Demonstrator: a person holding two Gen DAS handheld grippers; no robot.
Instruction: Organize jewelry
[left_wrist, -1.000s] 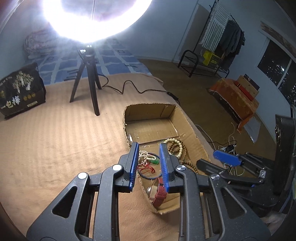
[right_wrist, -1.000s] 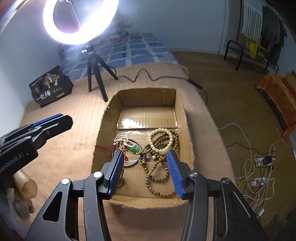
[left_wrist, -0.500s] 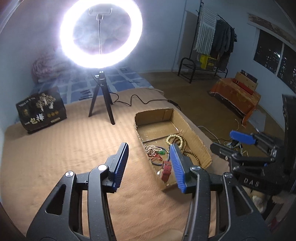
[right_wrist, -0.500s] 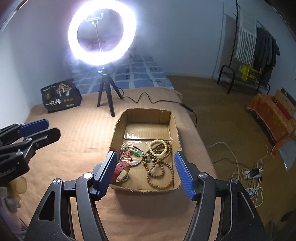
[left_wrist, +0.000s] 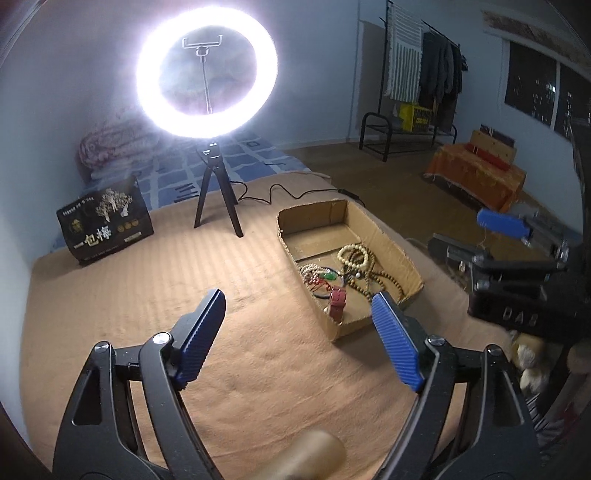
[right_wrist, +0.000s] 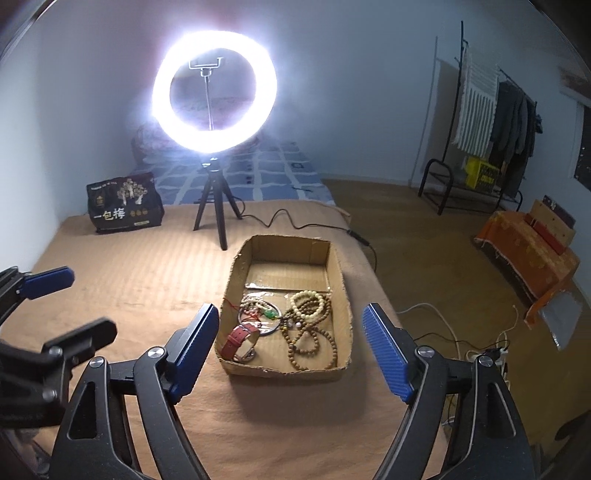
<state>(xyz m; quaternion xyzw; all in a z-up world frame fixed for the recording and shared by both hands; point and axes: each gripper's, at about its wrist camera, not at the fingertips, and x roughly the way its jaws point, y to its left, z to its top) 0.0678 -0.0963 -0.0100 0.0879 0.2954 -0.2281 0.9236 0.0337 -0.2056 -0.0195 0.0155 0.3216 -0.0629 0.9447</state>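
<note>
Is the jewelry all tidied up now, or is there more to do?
It looks nearly done: the red-strapped watch, bead strands and green pendant all lie in the cardboard box. Both the left tool and right tool are open and empty. No loose jewelry shows on the tan blanket.

Tan cylinder (left_wrist: 314, 456) below left claw (left_wrist: 297, 308) cut by bottom edge, blurred; identity unclear. Right claw (left_wrist: 498, 236) at right margin ran out of frame, rear hidden. Left claw (right_wrist: 55, 302) cut by left edge in right-wrist view. Beads (right_wrist: 308, 325) ahead of right claw (right_wrist: 290, 325) tangled; strand count untellable. Ring light (right_wrist: 214, 99) glare washed out wall behind.
</note>
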